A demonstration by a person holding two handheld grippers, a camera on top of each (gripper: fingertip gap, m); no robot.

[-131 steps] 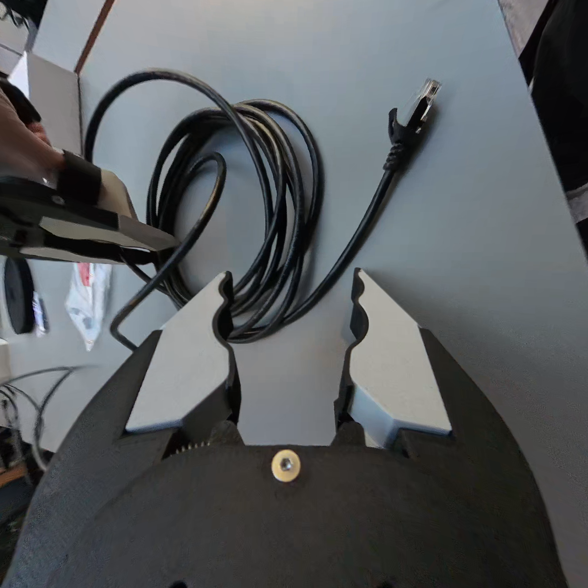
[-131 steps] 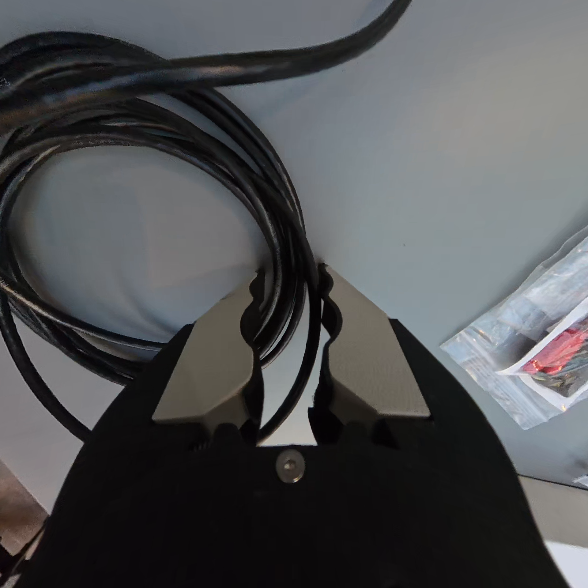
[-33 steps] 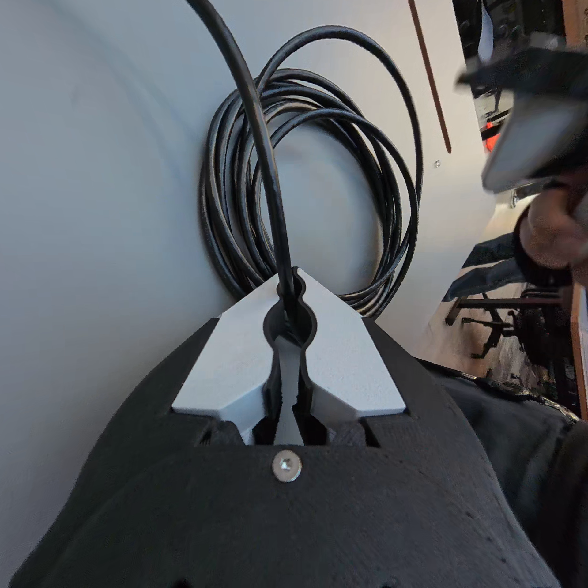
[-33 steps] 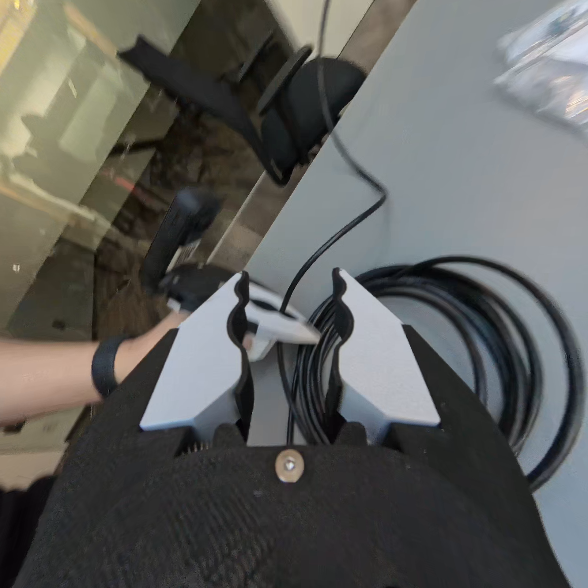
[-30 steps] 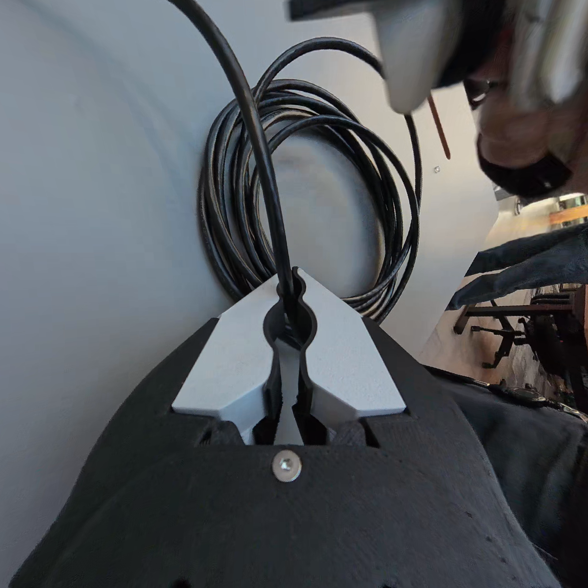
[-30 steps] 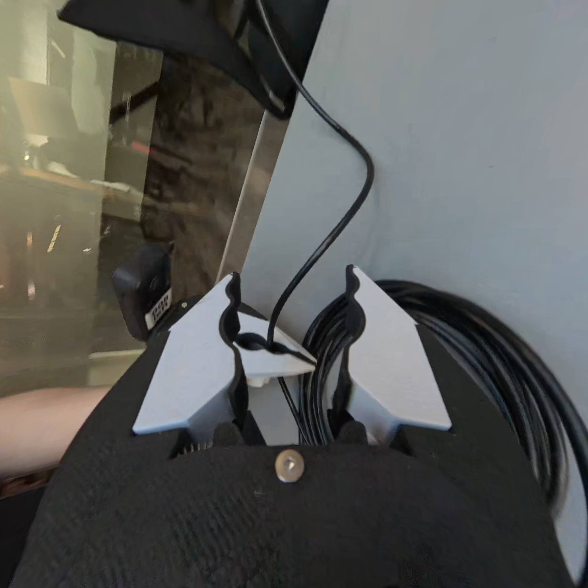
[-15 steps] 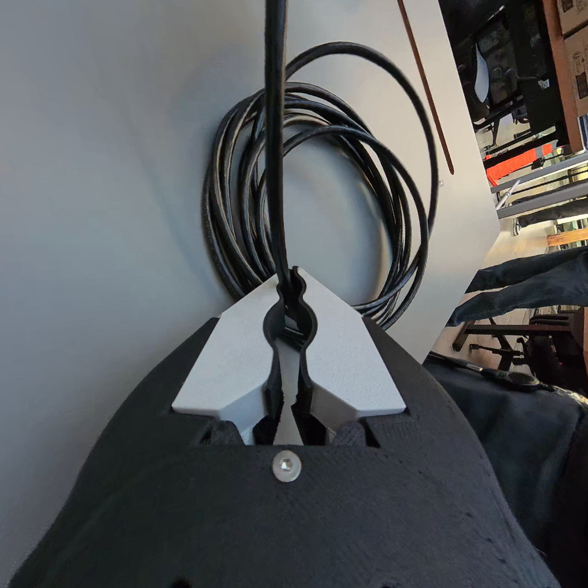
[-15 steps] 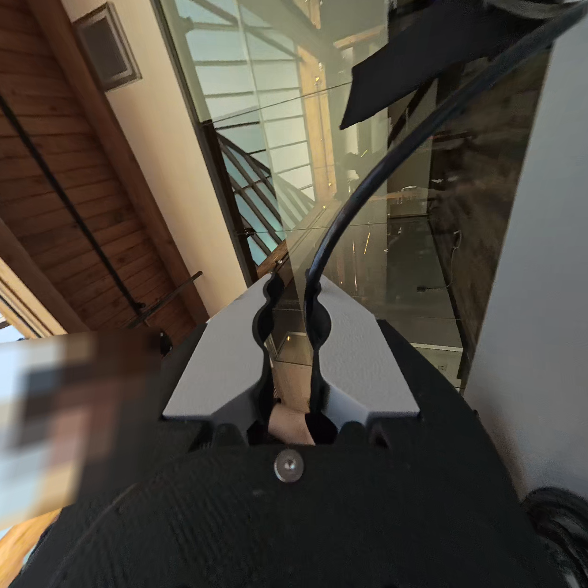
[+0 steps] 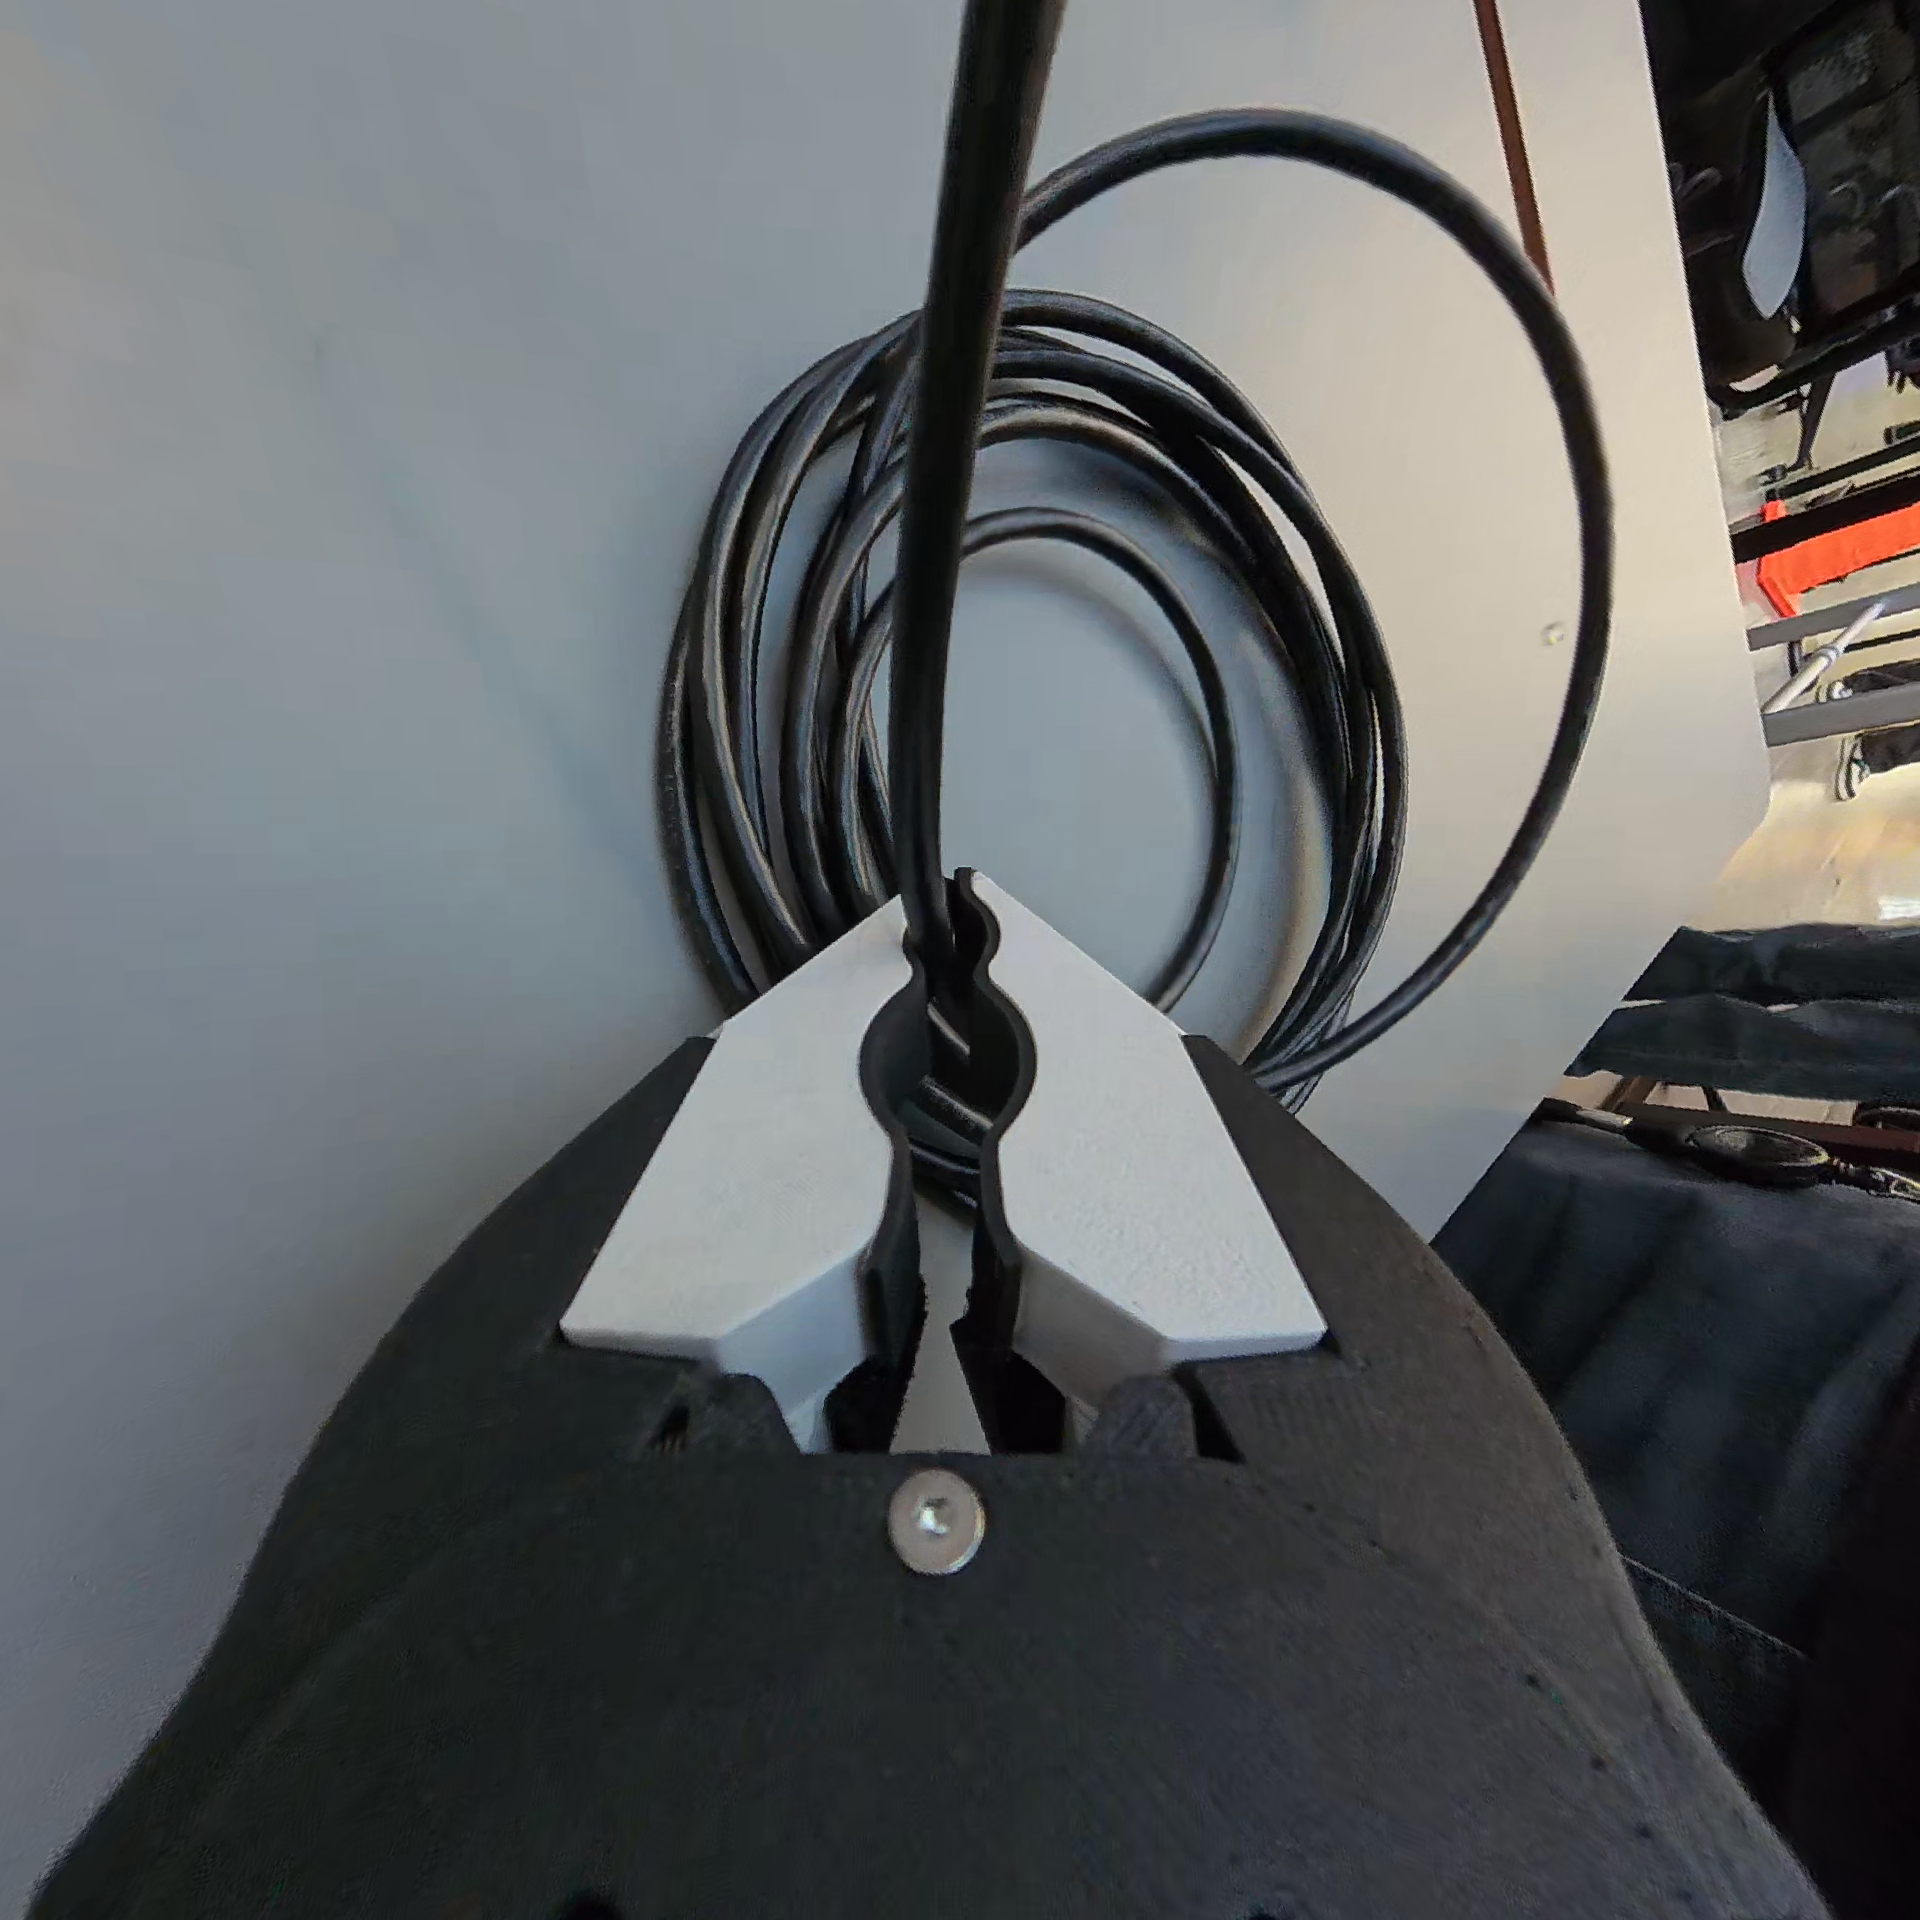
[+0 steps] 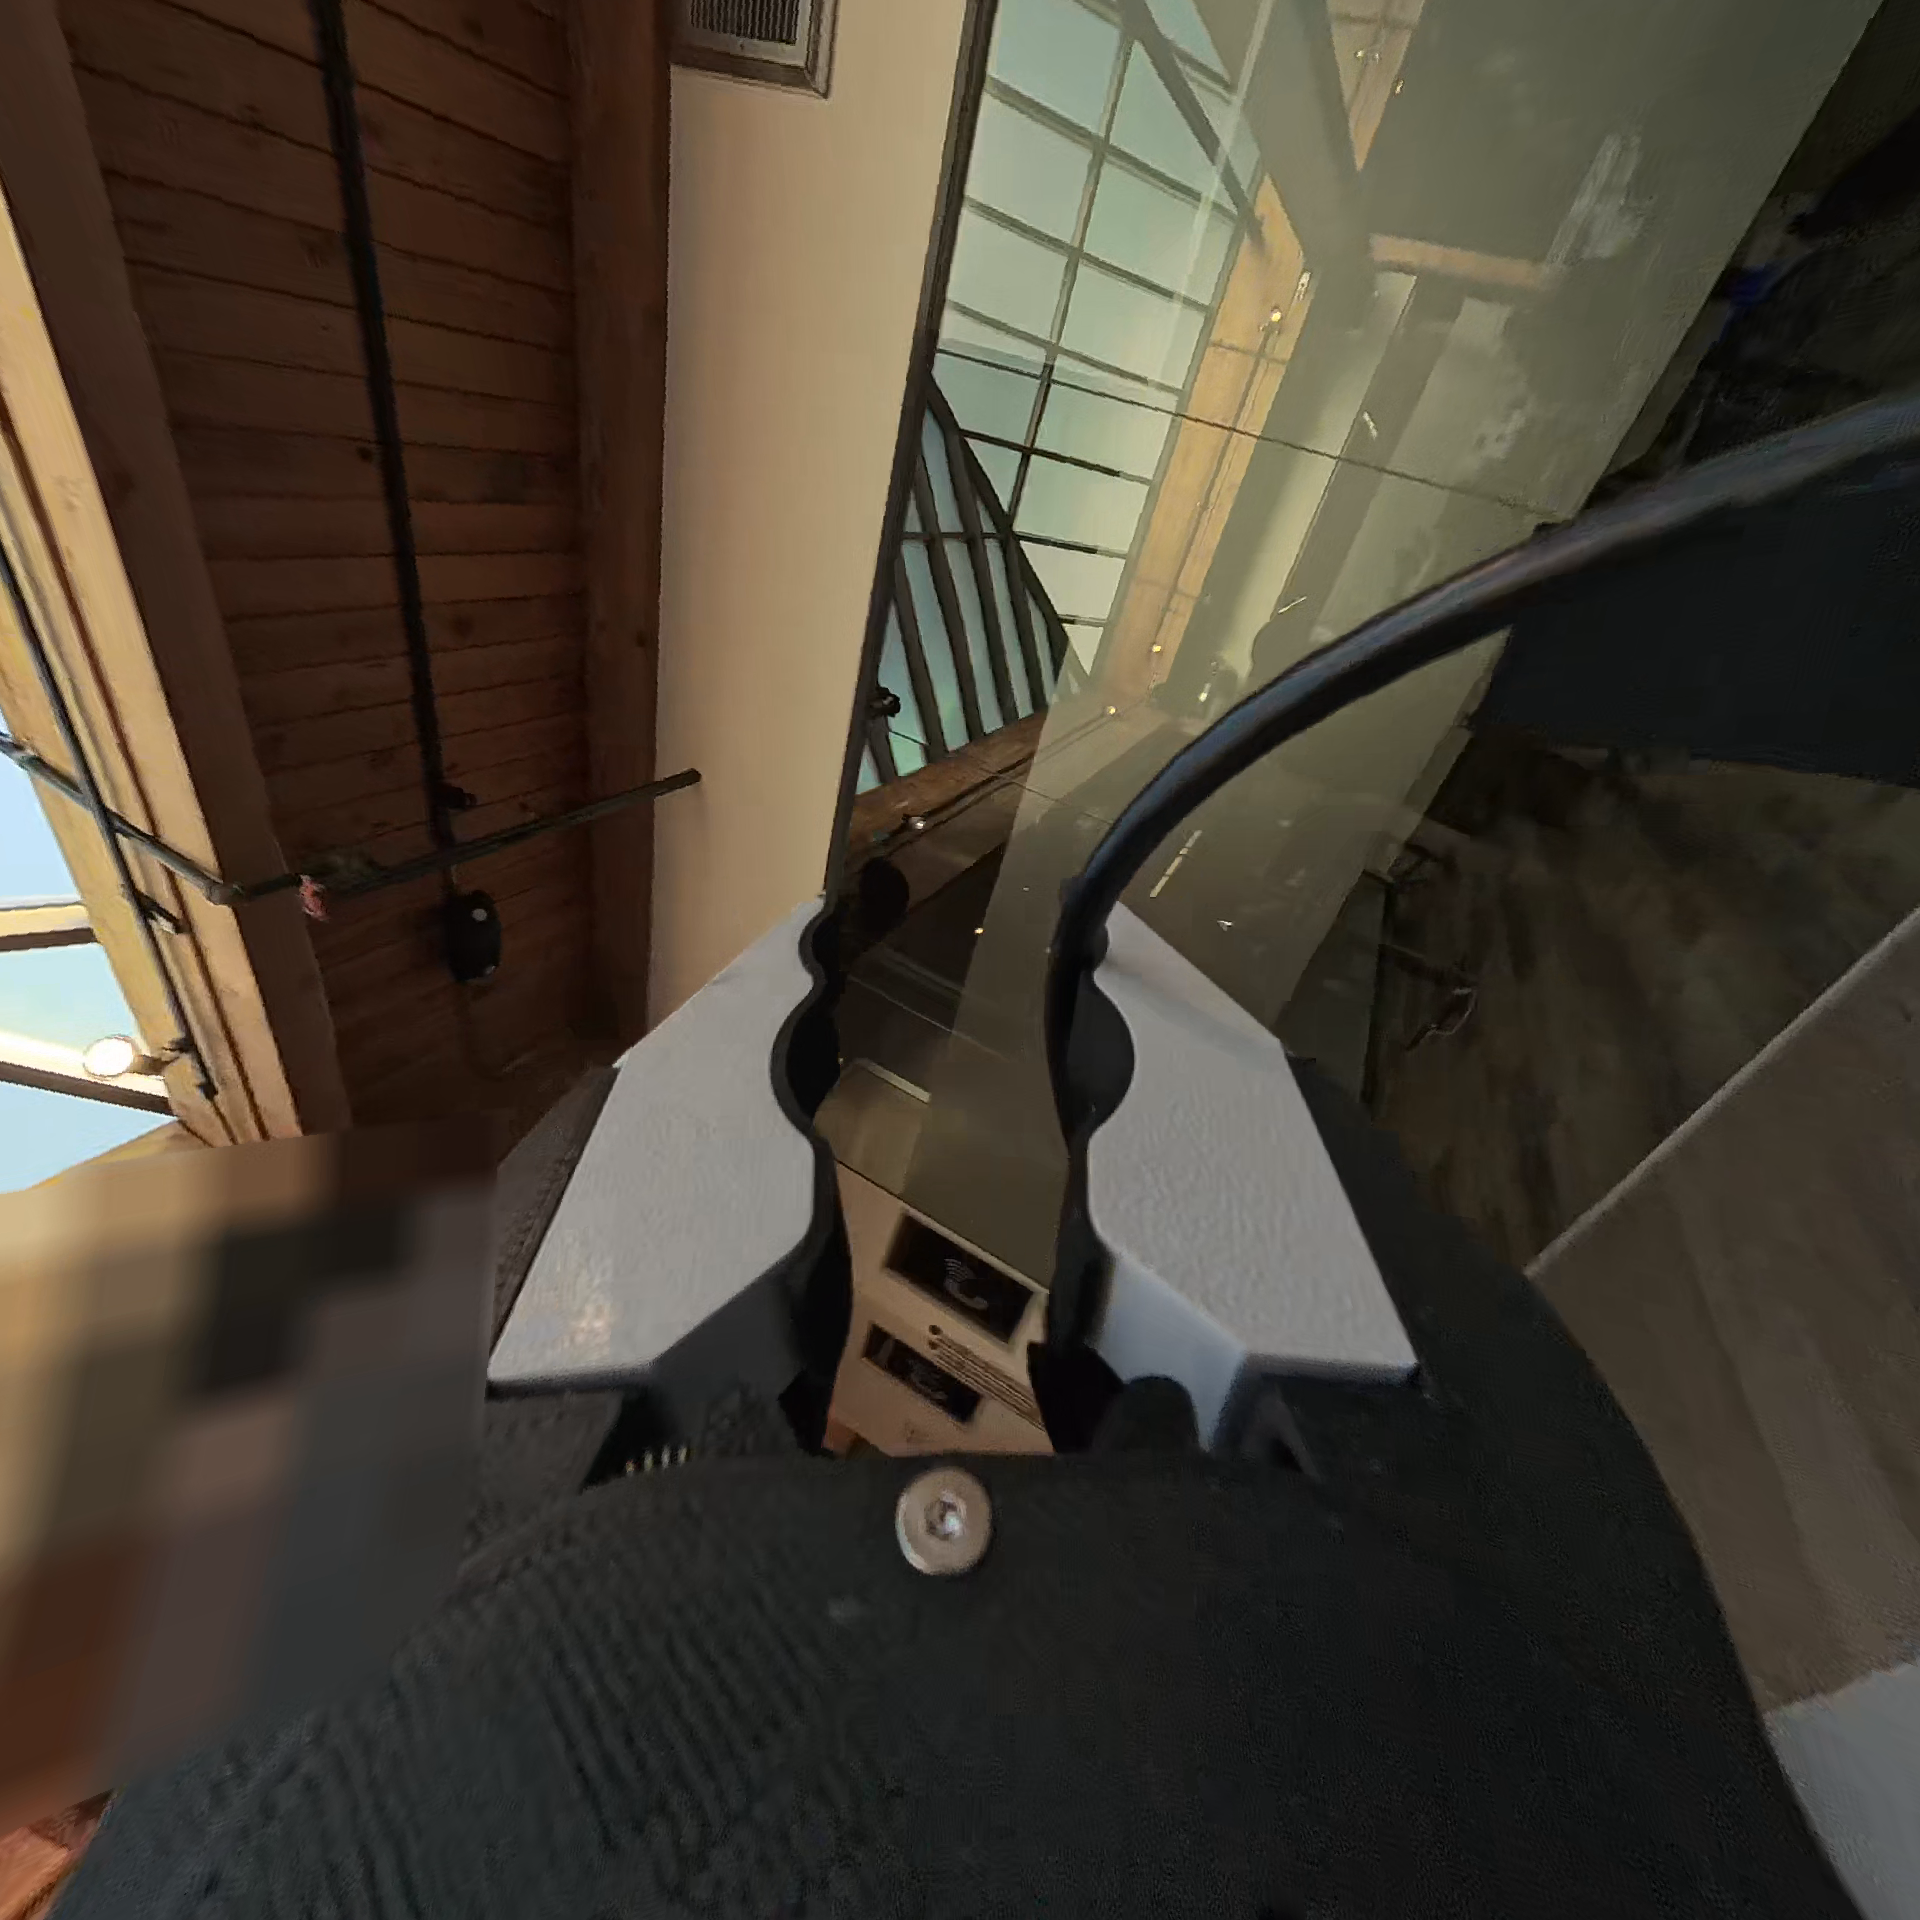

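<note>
Gripping the black cable at frame centre, the left gripper is pinching it closed; the coil is lying on the grey table behind. Right gripper is gaping, cable running along its right finger, pointing toward windows.

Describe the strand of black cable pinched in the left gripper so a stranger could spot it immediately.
On the pale grey tabletop lies a coil of black cable. In front of it the left gripper is shut on one strand. Unlike the flat loops, that strand rises straight up out of view.
</note>
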